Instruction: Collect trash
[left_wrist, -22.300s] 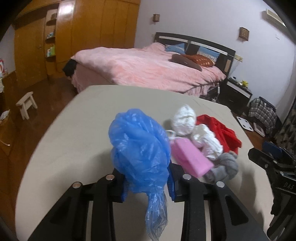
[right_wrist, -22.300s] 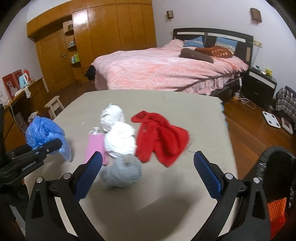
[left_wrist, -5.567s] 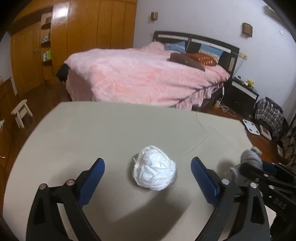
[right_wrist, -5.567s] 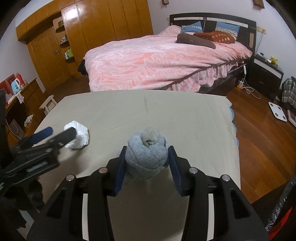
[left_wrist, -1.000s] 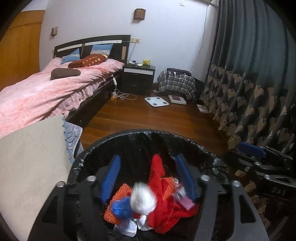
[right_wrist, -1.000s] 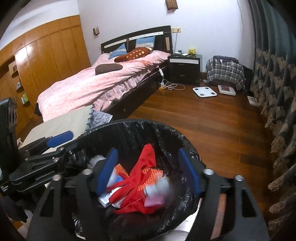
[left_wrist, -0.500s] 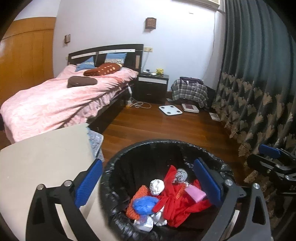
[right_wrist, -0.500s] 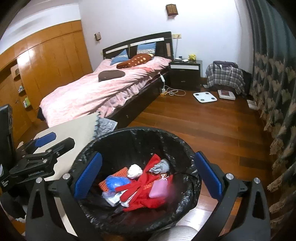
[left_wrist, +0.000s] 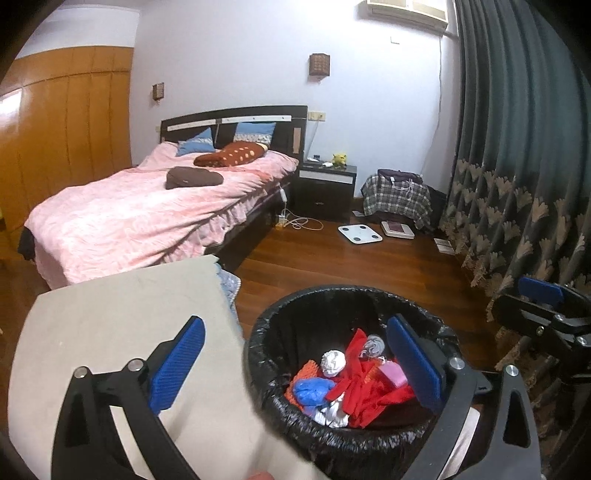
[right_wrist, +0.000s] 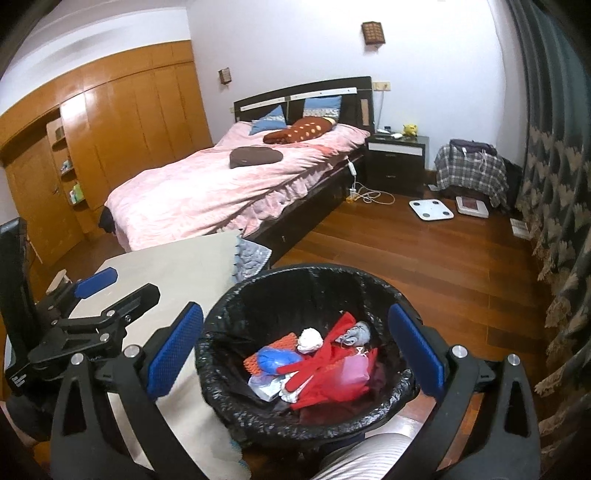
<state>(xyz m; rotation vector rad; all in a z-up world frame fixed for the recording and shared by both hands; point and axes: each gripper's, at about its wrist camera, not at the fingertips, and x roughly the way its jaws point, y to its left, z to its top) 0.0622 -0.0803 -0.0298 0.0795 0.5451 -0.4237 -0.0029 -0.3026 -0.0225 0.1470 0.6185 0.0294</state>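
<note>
A round bin lined with a black bag (left_wrist: 266, 332) (right_wrist: 218, 321) stands on the floor beside the table. Inside lie a red cloth (left_wrist: 364, 387) (right_wrist: 317, 363), a blue plastic bag (left_wrist: 312, 389) (right_wrist: 275, 358), a white paper wad (left_wrist: 333, 362) (right_wrist: 309, 339), a grey ball (left_wrist: 373, 345) (right_wrist: 357, 332) and a pink pack (left_wrist: 393, 373) (right_wrist: 354, 369). My left gripper (left_wrist: 293, 363) hangs above the bin's left rim, open and empty. My right gripper (right_wrist: 295, 352) is over the bin, open with nothing between its blue pads.
The beige table top (left_wrist: 122, 314) (right_wrist: 173, 269) lies left of the bin. A pink bed (left_wrist: 140, 210), a dark nightstand (left_wrist: 327, 184), a white scale (left_wrist: 359, 233) on the wood floor and a patterned curtain (left_wrist: 517, 166) fill the room behind.
Both grippers opened wide and rose away from the bin. The white wad and the grey ball fell into it and now lie still among the other trash.
</note>
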